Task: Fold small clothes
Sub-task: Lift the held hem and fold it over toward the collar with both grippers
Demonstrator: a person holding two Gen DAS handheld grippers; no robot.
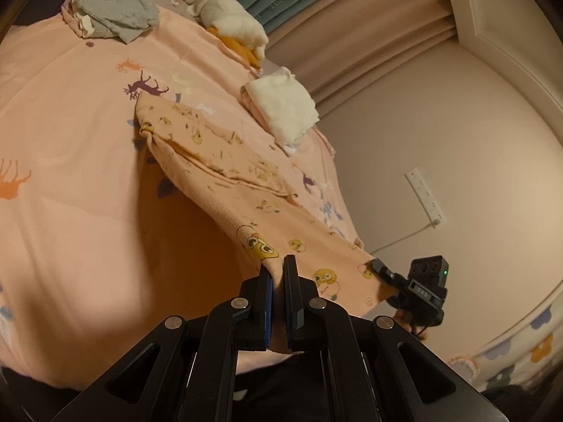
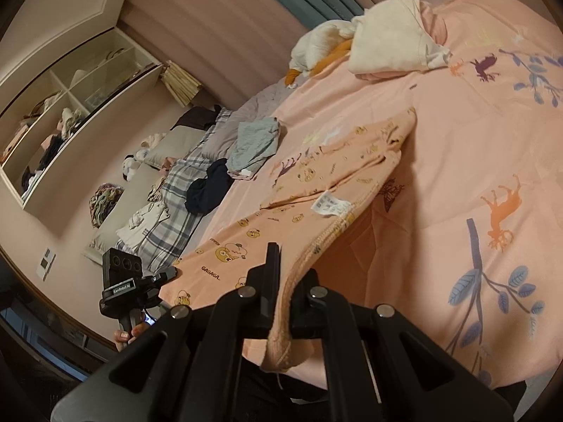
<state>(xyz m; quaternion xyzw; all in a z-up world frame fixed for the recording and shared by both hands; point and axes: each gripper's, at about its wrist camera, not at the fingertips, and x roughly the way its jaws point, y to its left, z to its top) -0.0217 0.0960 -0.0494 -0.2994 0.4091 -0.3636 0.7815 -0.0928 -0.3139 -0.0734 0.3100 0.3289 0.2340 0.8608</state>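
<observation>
Clutter rings the pink duvet [image 1: 70,176]: a grey cloth [image 1: 116,3] at 11 o'clock in the left view, a white folded stack [image 1: 285,109] at 1. Nothing blocks the peach garment [image 1: 218,161], stretched off the bed between both tools. The left gripper [image 1: 277,263] pinches one corner; the right gripper [image 2: 290,263] pinches its hem.

A home bedroom: a bed under a pink animal-print quilt [image 2: 475,133], plush toys [image 1: 225,10], wall shelves [image 2: 67,112].
</observation>
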